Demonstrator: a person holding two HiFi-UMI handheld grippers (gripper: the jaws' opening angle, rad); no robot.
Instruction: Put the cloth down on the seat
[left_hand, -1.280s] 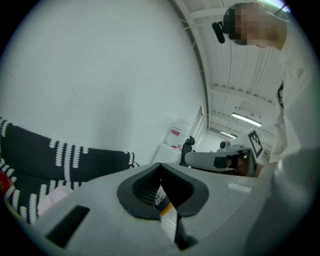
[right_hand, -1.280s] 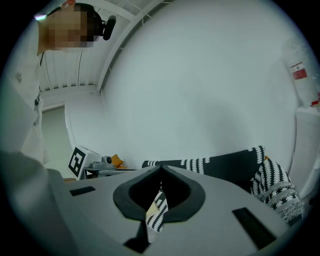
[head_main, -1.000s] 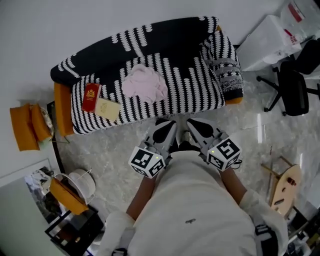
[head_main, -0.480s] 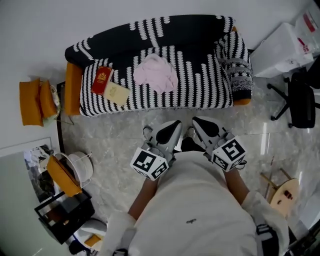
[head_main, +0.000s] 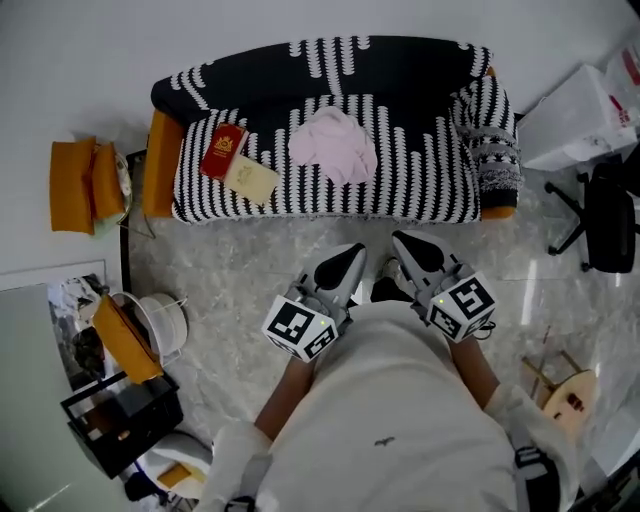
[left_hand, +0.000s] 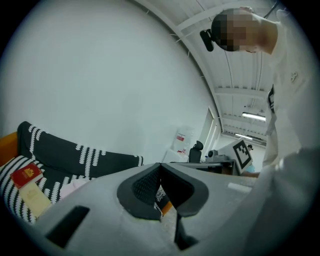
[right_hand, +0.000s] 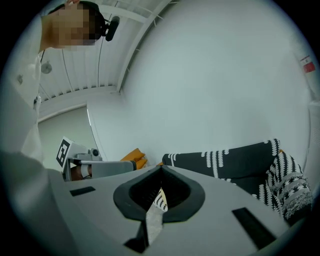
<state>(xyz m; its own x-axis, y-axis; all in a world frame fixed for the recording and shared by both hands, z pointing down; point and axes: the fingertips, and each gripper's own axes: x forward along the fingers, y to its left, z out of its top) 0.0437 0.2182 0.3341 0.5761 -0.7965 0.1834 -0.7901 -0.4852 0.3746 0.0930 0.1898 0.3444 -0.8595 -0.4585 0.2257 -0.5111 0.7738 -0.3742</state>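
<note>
Left claw (head_main: 349, 262) and right claw (head_main: 406, 250), head view: I hold both before my torso, pointing at the sofa (head_main: 430, 185) but well short of it, above the marbled floor (head_main: 220, 270). The marker cubes (head_main: 298, 328) largely hide my hands. The pink cloth (head_main: 333, 145) lies crumpled on the seat, mid-width, with neither claw on it. A red booklet (head_main: 223, 152) and a pale card (head_main: 250, 178) lie to its left.

Left gripper view: jaws together, nothing between them. The claw body hides most of the cloth.

Right gripper view: jaws together, empty. Only a sliver of striped sofa shows through the slit, and the cloth is out of sight.
</note>
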